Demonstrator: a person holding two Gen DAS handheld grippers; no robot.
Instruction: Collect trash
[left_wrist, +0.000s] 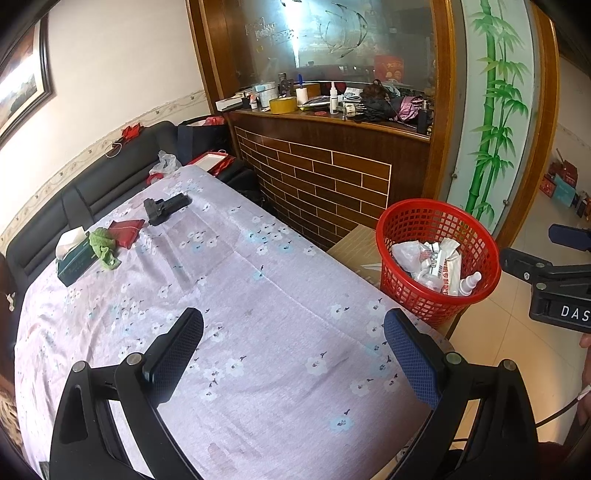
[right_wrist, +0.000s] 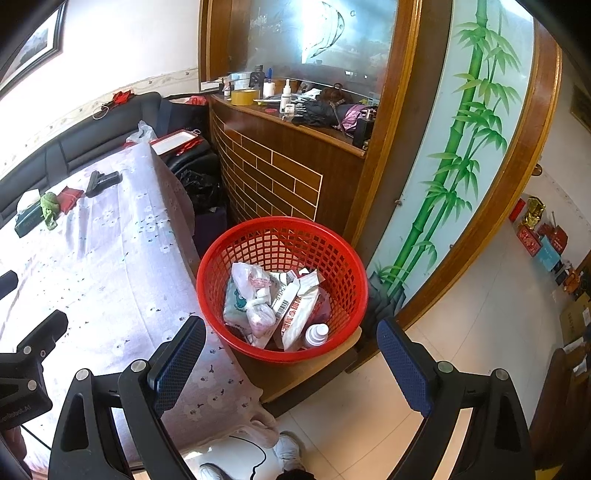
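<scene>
A red mesh basket (right_wrist: 343, 258) stands on a low wooden stool beside the table; it also shows in the left wrist view (left_wrist: 443, 218). It holds several pieces of trash: plastic bags, white wrappers (right_wrist: 299, 314) and a small white bottle (right_wrist: 317, 334). My left gripper (left_wrist: 293, 347) is open and empty above the floral tablecloth (left_wrist: 258, 295). My right gripper (right_wrist: 291, 350) is open and empty, just above the basket's near rim. It also shows in the left wrist view, at the right edge (left_wrist: 554, 266).
At the table's far end lie a tissue box (left_wrist: 74, 258), a green cloth (left_wrist: 103, 245), a red pouch (left_wrist: 127, 229) and a black gun-shaped object (left_wrist: 164, 208). A black sofa (left_wrist: 110, 173) runs behind. A wooden counter (left_wrist: 332, 122) carries clutter.
</scene>
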